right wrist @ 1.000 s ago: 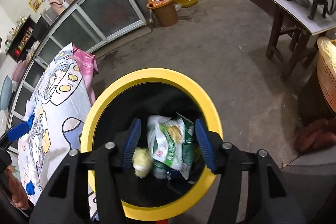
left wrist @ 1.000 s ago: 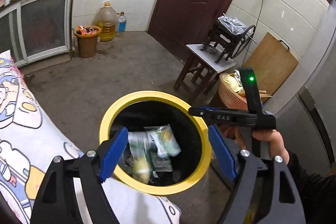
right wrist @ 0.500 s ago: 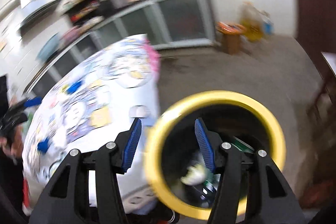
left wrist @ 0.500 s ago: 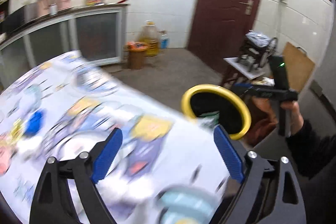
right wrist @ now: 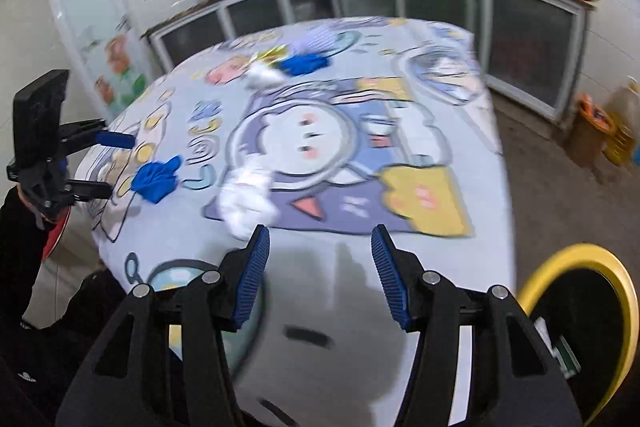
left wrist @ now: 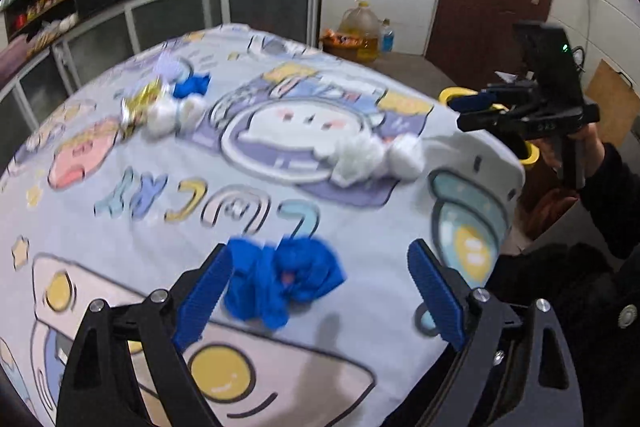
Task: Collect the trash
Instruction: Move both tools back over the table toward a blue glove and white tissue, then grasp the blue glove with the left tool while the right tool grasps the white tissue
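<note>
Left gripper (left wrist: 316, 291) gapes wide and empty around the blue wad (left wrist: 282, 281) on the desk (left wrist: 120, 227), lined up to grab. Right gripper (right wrist: 318, 271) half-open, empty, near white tissue (right wrist: 248, 197); bin (right wrist: 580, 327) beside desk.

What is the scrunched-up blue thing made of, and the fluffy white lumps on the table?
The blue thing looks like thin, soft plastic or cloth, maybe a glove or a bag: it is crumpled into folds and matte. Blur hides which. The white lumps look like wadded tissue paper or cotton: fuzzy, ragged edges, no shine.
</note>
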Motion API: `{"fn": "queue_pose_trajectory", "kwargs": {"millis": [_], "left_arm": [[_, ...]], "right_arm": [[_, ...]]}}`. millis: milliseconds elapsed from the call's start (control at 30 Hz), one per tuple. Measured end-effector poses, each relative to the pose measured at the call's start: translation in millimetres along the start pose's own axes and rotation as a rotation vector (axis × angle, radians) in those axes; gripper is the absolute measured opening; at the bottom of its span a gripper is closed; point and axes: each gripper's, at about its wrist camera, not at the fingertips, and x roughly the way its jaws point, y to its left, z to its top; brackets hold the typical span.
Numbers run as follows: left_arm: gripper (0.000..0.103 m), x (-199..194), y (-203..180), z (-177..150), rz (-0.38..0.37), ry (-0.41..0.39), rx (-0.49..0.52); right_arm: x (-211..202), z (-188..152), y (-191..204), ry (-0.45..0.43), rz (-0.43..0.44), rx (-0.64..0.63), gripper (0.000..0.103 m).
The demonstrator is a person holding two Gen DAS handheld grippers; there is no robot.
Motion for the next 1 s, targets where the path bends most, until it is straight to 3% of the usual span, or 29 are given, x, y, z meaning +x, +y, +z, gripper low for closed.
{"fn": "queue_pose_trajectory", "kwargs": {"millis": [300, 633, 733, 800, 1000], "left_arm": [[0.086, 27, 32, -8, -0.009, 0.034, -0.108], [0.085, 59, 32, -5, -0.045, 0.084, -0.127], [0.075, 60, 36, -4, -0.032, 0.078, -0.152], [0.058, 60, 40, -3, -0.019, 0.077, -0.175], [0.025, 59, 42, -4, 0.019, 0.08, -0.182]], "right_arm": [[37, 20, 37, 0.074, 0.015, -0.116, 0.052], [69, 28, 46, 0.158, 0.028, -0.158, 0.052], [77, 28, 46, 0.187, 0.031, -0.154, 0.041], [78, 27, 46, 0.193, 0.035, -0.151, 0.038], [74, 27, 45, 0.178, 0.05, -0.13, 0.032]]}}
